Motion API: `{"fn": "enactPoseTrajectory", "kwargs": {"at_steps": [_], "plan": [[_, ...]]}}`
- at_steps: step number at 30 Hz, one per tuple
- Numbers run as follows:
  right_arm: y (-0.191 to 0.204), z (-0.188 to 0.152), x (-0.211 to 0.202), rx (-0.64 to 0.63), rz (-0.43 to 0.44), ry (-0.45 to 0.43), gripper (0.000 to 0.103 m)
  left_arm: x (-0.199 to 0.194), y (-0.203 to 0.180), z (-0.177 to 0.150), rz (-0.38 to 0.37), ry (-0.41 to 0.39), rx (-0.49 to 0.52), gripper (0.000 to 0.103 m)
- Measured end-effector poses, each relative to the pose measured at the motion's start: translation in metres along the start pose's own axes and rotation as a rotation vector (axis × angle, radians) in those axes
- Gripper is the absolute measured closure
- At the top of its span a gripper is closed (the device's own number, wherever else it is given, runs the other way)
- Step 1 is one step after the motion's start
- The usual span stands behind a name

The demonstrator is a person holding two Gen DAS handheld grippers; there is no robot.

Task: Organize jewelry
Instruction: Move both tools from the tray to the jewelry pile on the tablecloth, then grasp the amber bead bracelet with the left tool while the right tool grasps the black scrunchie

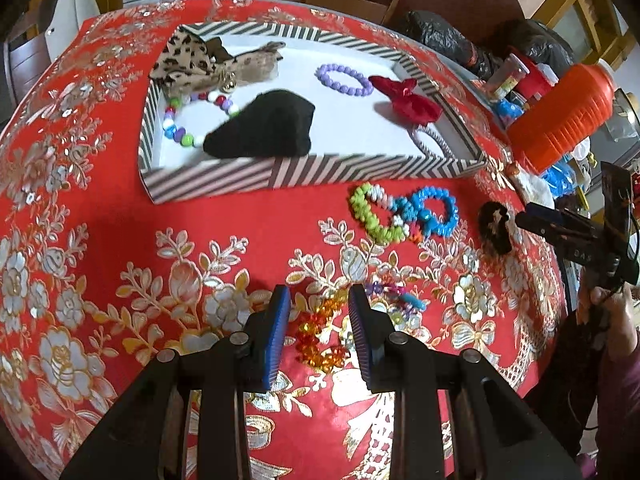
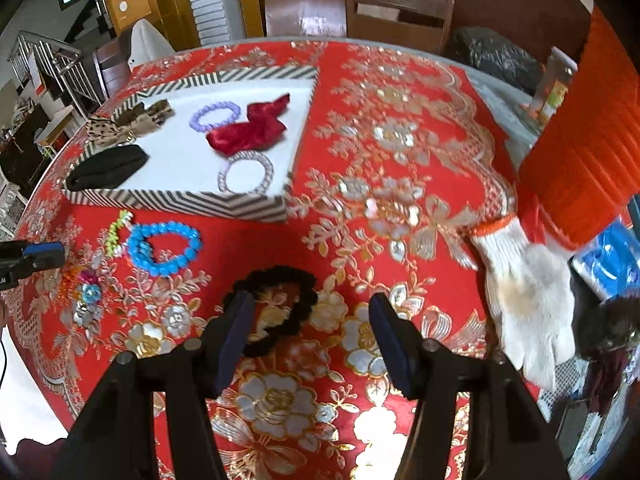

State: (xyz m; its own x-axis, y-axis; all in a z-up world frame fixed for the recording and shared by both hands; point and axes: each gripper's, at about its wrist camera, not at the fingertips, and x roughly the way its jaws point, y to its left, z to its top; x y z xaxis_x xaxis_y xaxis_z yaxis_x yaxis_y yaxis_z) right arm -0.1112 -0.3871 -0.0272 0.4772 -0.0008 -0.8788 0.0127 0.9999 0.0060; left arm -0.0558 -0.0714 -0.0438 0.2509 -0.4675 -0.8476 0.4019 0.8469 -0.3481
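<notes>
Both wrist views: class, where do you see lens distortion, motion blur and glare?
Left wrist view: the fisheye bows the striped tray and rounds the tablecloth; the orange container is smeared by blur. Right wrist view: black corners frame the picture, the white glove looks soft, and light glares off the chair back.

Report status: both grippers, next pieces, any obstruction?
Left gripper open over the orange-and-yellow bead bracelet. Right gripper open over the black bead bracelet. Both bracelets on the cloth, outside the striped tray. Nothing blocking.
</notes>
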Motion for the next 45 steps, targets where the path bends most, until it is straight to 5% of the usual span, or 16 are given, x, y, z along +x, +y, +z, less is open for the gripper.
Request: {"fn": "enactPoseTrajectory", "kwargs": {"at_steps": [11,39,45], "plan": [[-0.004,-0.003,0.022,0.015,-0.005,0.043,0.04,0.009,-0.01,-0.012,-0.034,0.041,0.067,0.067],[0.008,0.004,0.038,-0.037,-0.034,0.031,0.041,0.022,-0.036,-0.006,0.121,0.018,0.227,0.066],[0.012,0.004,0.036,-0.07,-0.018,0.009,0.062,0.024,-0.041,-0.007,0.148,0.016,0.244,0.066]]}}
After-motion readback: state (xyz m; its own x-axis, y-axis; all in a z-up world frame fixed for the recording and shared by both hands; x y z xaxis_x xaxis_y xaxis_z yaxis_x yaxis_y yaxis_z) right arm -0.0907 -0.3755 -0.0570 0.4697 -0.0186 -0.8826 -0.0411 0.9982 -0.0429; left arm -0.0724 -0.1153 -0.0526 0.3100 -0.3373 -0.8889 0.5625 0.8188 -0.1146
